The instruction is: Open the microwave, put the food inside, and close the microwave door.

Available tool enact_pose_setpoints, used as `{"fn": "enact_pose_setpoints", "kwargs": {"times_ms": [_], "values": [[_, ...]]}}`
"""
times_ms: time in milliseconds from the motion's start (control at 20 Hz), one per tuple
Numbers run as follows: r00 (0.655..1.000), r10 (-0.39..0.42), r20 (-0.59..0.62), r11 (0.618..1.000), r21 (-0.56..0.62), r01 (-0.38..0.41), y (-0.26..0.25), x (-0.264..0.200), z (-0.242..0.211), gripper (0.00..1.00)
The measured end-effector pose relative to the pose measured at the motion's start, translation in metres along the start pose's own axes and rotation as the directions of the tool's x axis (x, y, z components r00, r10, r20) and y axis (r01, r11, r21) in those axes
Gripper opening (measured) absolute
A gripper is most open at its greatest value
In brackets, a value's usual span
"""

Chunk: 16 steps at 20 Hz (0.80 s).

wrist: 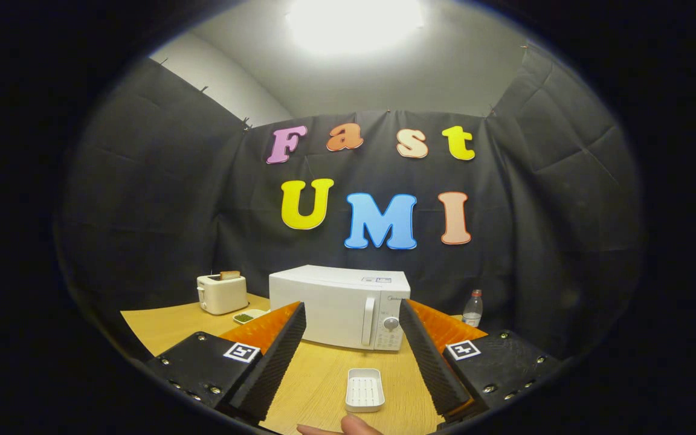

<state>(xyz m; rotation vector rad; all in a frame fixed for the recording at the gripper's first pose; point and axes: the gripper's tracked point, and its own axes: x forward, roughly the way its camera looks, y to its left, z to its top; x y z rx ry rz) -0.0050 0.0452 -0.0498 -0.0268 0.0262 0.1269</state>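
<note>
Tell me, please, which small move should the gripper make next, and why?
Probably move forward toward the vertical handle of the white box-shaped microwave. Its door looks closed, the gripper is open and holds nothing, and the small white rectangular tray sits between the fingers on the wooden table, short of the microwave.

Gripper cam, level w/ table, facing microwave (340, 307).

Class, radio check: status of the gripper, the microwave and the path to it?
Gripper open, fingers spread, holding nothing. Microwave shut, beyond the fingers. White tray on the table between the fingers, short of the door.
</note>
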Motion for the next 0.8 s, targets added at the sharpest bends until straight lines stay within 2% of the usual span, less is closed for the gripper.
{"fn": "enact_pose_setpoints", "kwargs": {"times_ms": [800], "values": [[1.000,0.013,-0.010,1.000,0.016,-0.013,0.0049,-0.0014,-0.0024,0.96]]}}
